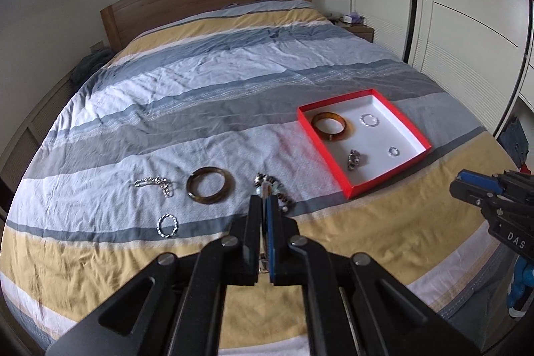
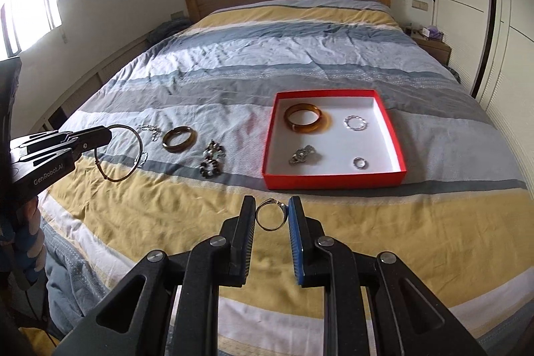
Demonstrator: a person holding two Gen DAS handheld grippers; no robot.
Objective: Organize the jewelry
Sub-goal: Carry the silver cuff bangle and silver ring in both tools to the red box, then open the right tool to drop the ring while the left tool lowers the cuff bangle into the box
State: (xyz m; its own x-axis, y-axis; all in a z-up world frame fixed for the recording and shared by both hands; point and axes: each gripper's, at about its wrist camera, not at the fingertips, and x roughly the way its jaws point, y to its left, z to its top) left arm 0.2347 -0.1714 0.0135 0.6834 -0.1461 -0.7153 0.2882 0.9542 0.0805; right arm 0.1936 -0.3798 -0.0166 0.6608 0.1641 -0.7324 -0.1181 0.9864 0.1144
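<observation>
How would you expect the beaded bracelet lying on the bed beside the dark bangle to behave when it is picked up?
The beaded bracelet lies in a loose, bunched heap, so it is probably floppy and would dangle. Its glossy round beads may slip between flat pads. On the soft, wrinkled bedcover it seems unlikely to roll.

Ahead of you, bare bedspread point(image 2: 333, 256) leads unobstructed to the red box point(image 2: 333, 182); loose bracelets point(image 2: 178, 139) crowd the bed to its left.

Box point(image 2: 333, 181) on bed point(image 2: 333, 256); loose bangle point(image 2: 178, 139) left of box.
</observation>
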